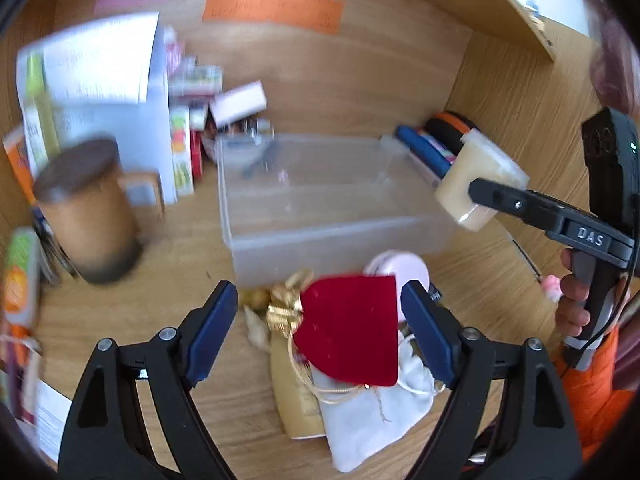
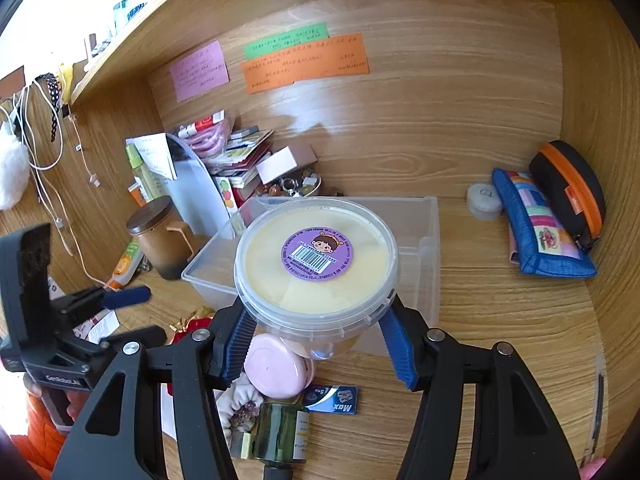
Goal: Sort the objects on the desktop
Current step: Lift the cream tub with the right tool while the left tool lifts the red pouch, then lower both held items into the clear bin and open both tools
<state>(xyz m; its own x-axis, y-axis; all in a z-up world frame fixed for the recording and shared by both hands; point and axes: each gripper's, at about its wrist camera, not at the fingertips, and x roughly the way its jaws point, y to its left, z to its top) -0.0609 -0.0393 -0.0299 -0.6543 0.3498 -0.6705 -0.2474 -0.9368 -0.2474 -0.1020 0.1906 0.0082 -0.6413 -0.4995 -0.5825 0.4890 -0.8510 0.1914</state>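
My right gripper (image 2: 316,322) is shut on a round clear tub of yellow cream (image 2: 316,264) with a purple barcode sticker, held above the near edge of the clear plastic bin (image 2: 424,248). In the left wrist view the tub (image 1: 478,182) hangs at the bin's (image 1: 332,236) right end. My left gripper (image 1: 320,320) is open around a red velvet pouch (image 1: 352,336) with a gold bow, which lies on a white cloth bag (image 1: 372,428) and a gold packet. The left gripper (image 2: 120,304) also shows at the left of the right wrist view.
A brown lidded mug (image 1: 88,208) and stacked boxes and papers (image 1: 120,92) stand left of the bin. A pink round case (image 2: 276,364), a green bottle (image 2: 280,432) and a blue card lie in front. A blue pouch (image 2: 536,224) and black-orange case (image 2: 568,192) sit at the right.
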